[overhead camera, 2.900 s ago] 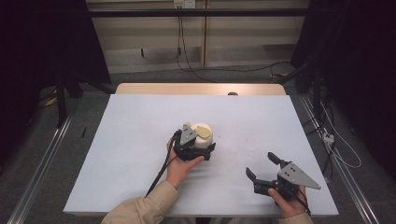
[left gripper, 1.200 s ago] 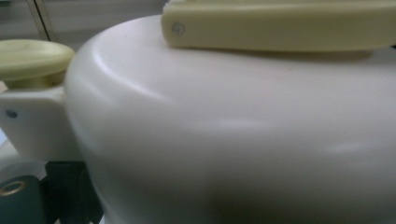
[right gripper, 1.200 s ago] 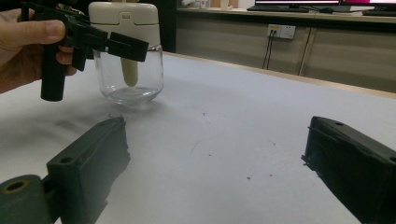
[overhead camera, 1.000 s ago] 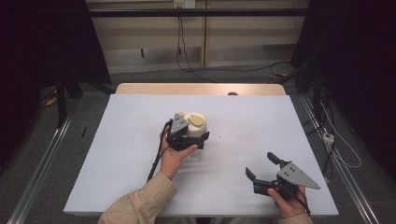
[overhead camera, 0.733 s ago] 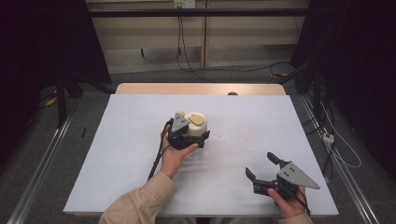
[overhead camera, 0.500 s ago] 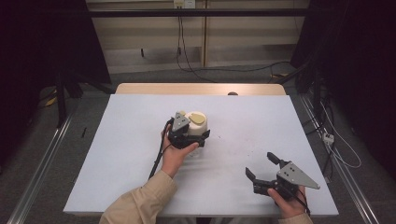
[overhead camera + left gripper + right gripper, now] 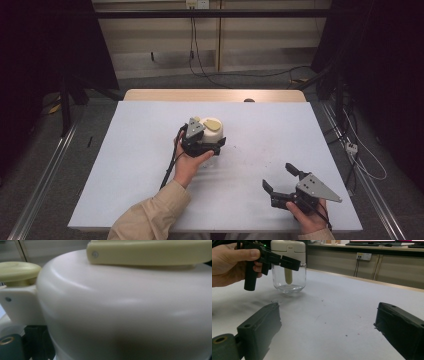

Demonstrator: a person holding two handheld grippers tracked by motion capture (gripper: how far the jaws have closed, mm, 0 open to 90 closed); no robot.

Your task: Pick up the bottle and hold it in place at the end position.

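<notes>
Your white table (image 7: 125, 165) stands on grey floor (image 7: 45, 165); cables (image 7: 200, 60) hang down the beige wall (image 7: 260, 45) beyond.

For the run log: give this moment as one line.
left gripper: at jar lid, grip unclear | right gripper: open, idle | jar: upright on table

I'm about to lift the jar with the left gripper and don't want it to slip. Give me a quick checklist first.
1. Left gripper at the jar: ok.
2. Fingers shut firmly on the lid: cannot tell.
3. Jar upright on the table: ok.
4. Right gripper open and well apart from the jar: ok.
5. Lid seated on the glass: cannot tell.
</notes>
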